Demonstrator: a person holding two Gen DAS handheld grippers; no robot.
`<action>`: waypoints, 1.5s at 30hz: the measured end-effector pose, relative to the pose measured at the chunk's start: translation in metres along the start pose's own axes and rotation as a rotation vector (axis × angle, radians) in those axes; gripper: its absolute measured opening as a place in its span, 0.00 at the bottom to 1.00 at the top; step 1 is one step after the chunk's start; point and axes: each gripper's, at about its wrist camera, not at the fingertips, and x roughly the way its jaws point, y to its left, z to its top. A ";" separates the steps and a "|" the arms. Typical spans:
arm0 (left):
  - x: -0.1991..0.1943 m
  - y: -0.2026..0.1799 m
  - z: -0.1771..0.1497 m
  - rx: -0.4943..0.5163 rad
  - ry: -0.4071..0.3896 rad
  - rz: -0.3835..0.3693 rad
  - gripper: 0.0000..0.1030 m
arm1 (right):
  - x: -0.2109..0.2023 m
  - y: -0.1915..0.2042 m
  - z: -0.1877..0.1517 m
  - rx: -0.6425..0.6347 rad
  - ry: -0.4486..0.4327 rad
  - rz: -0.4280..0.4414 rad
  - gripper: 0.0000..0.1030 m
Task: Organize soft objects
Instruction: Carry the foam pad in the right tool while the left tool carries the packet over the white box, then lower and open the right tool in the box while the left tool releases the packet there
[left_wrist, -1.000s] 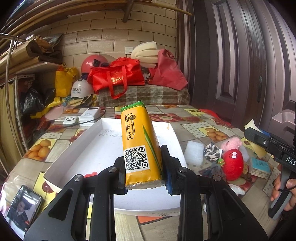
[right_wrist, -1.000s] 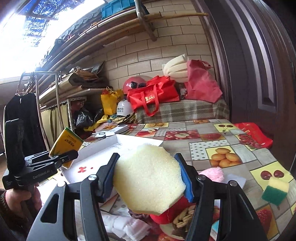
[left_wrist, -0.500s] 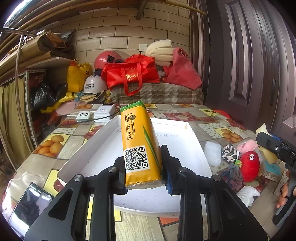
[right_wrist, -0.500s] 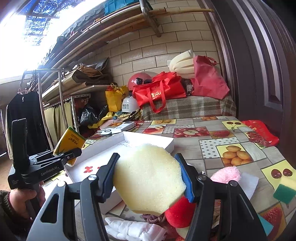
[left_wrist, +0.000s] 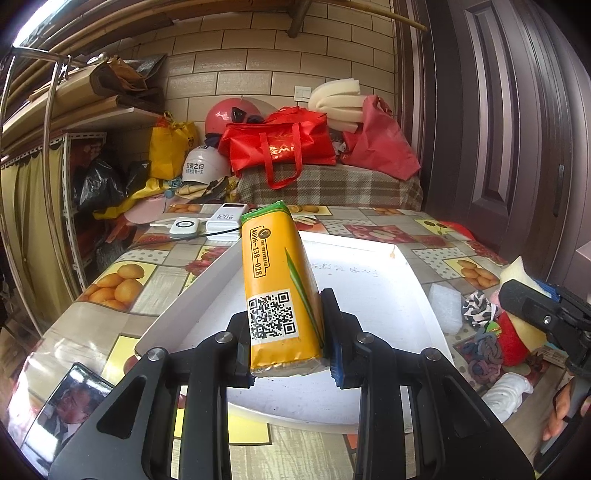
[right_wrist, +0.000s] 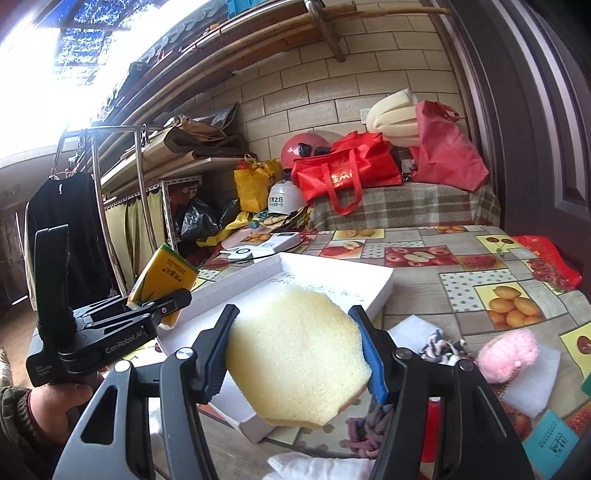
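Observation:
My left gripper (left_wrist: 286, 334) is shut on a yellow tissue pack (left_wrist: 275, 280) with a QR code, held upright over the near end of the white tray (left_wrist: 417, 280). It also shows in the right wrist view (right_wrist: 162, 275). My right gripper (right_wrist: 297, 349) is shut on a pale yellow sponge (right_wrist: 299, 354), held above the tray's near right corner (right_wrist: 384, 295). In the left wrist view the right gripper (left_wrist: 546, 317) is at the far right above a red plush toy (left_wrist: 513, 341).
Right of the tray lie a white foam block (left_wrist: 445, 304), a black-and-white scrunchie (right_wrist: 443, 347), a pink pompom (right_wrist: 511, 354), a knotted yarn piece (left_wrist: 484, 352) and a white cloth (left_wrist: 506, 391). A phone (left_wrist: 66, 406) lies at the near left. Power banks (left_wrist: 225, 219) sit behind the tray.
Both grippers have moved forward and left toward the tray, each keeping its grip. The tray looks closer and more centred in both views.

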 end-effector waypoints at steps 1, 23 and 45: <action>0.000 0.001 0.000 -0.001 0.000 0.002 0.27 | 0.003 0.002 0.000 0.001 0.004 0.000 0.59; 0.021 0.006 0.003 0.034 0.048 0.028 0.27 | 0.057 0.020 0.001 0.010 0.061 -0.048 0.59; 0.083 0.019 0.011 0.003 0.250 0.037 0.28 | 0.095 0.034 0.007 -0.039 0.125 -0.119 0.67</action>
